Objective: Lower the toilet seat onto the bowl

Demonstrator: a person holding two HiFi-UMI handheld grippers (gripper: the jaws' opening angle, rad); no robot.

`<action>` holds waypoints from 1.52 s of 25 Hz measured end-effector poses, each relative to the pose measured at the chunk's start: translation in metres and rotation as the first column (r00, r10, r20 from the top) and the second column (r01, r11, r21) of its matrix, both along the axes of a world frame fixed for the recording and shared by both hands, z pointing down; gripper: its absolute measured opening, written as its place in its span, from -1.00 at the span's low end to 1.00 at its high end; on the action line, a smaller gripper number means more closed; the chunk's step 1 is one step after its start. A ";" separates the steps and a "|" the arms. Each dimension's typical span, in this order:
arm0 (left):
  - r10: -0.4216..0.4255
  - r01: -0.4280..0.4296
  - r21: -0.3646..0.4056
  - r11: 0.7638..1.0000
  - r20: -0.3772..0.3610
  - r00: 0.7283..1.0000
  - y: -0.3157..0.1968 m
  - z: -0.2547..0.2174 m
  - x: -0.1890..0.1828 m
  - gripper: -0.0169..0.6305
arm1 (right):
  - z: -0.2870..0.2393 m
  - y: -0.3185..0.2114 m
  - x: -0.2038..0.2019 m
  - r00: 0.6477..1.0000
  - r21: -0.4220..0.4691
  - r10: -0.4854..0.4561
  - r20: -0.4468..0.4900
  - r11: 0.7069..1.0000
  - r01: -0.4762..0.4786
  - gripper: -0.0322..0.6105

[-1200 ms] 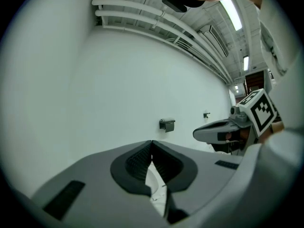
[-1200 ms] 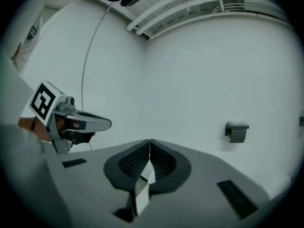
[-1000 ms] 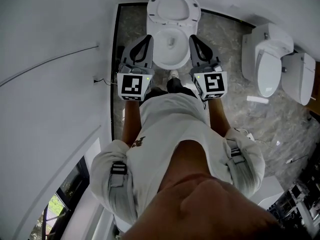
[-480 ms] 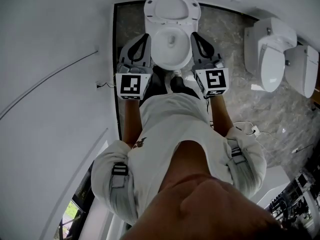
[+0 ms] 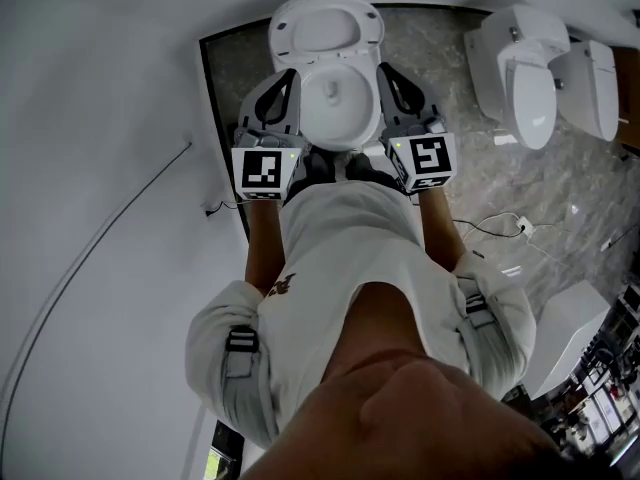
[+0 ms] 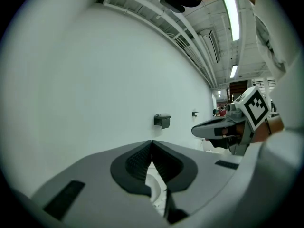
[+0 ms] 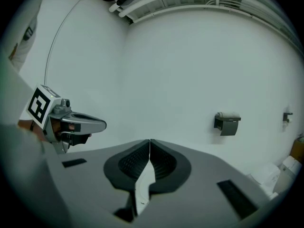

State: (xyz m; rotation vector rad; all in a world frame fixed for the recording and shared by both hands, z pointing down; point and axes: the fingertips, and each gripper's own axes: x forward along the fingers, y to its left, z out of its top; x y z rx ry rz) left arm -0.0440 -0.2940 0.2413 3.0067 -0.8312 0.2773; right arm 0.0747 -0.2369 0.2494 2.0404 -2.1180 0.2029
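A white toilet stands against the wall, its bowl (image 5: pixel 340 108) uncovered. The seat and lid (image 5: pixel 325 30) are tipped up behind it. My left gripper (image 5: pixel 283 88) hangs beside the bowl's left rim and my right gripper (image 5: pixel 390 83) beside its right rim. Neither touches the seat. In the left gripper view the left gripper (image 6: pixel 152 144) has its jaws shut with nothing held, and white porcelain (image 6: pixel 154 189) shows below them. In the right gripper view the right gripper (image 7: pixel 149 142) is likewise shut and empty, with a sliver of white porcelain (image 7: pixel 142 184) under it.
A white wall (image 5: pixel 100 118) runs along the left. Two more white toilets (image 5: pixel 530 78) (image 5: pixel 592 78) stand at the right on the marble floor. A cable (image 5: pixel 500 228) lies there too. A paper holder (image 6: pixel 162 120) (image 7: pixel 227 123) hangs on the wall ahead.
The head view has swung, so the toilet and floor now sit further left and lower. Both grippers stay shut at the bowl's sides.
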 end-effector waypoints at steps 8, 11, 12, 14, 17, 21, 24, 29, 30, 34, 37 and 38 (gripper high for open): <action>0.103 -0.103 -0.020 0.994 -0.034 0.994 -0.033 0.010 -0.009 -0.88 | 0.001 -0.017 -0.015 0.993 -0.018 0.101 -0.058 0.995 -0.102 -0.83; 0.134 -0.135 -0.024 0.991 -0.041 0.990 -0.036 0.013 -0.004 -0.88 | 0.001 -0.015 -0.015 0.990 -0.028 0.123 -0.075 0.992 -0.125 -0.83; 0.140 -0.141 -0.025 0.990 -0.042 0.989 -0.037 0.014 -0.003 -0.88 | 0.003 -0.013 -0.015 0.989 -0.032 0.126 -0.078 0.991 -0.129 -0.83; 0.140 -0.141 -0.029 0.990 -0.044 0.989 -0.038 0.016 -0.001 -0.88 | 0.005 -0.011 -0.014 0.989 -0.041 0.128 -0.078 0.991 -0.131 -0.83; 0.140 -0.143 -0.044 0.989 -0.070 0.988 -0.038 0.017 -0.001 -0.88 | 0.009 -0.011 -0.012 0.990 -0.054 0.124 -0.073 0.990 -0.128 -0.83; 0.128 -0.132 -0.036 0.991 -0.103 0.986 -0.044 0.019 0.005 -0.88 | 0.016 -0.019 -0.008 0.994 -0.047 0.077 -0.073 0.996 -0.081 -0.83; 0.109 -0.111 -0.018 0.994 -0.078 0.991 -0.051 0.029 0.016 -0.88 | 0.026 -0.026 -0.001 0.997 -0.046 0.037 -0.073 0.998 -0.040 -0.83; 0.070 -0.072 -0.047 0.996 -0.043 0.997 -0.066 0.052 0.033 -0.88 | 0.054 -0.043 0.010 0.995 -0.076 -0.060 -0.076 0.996 0.054 -0.83; 0.065 -0.067 -0.048 0.997 -0.035 0.997 -0.069 0.058 0.035 -0.88 | 0.061 -0.045 0.012 0.994 -0.089 -0.076 -0.078 0.994 0.069 -0.83; 0.057 -0.058 -0.051 0.997 -0.008 0.998 -0.077 0.078 0.050 -0.88 | 0.086 -0.058 0.025 0.990 -0.119 -0.106 -0.088 0.988 0.096 -0.83; 0.057 -0.056 -0.047 0.997 0.016 0.998 -0.085 0.093 0.063 -0.88 | 0.102 -0.071 0.039 0.989 -0.130 -0.120 -0.084 0.986 0.109 -0.83; 0.055 -0.054 -0.055 0.997 0.018 0.998 -0.087 0.099 0.066 -0.88 | 0.109 -0.074 0.043 0.989 -0.136 -0.123 -0.077 0.984 0.111 -0.82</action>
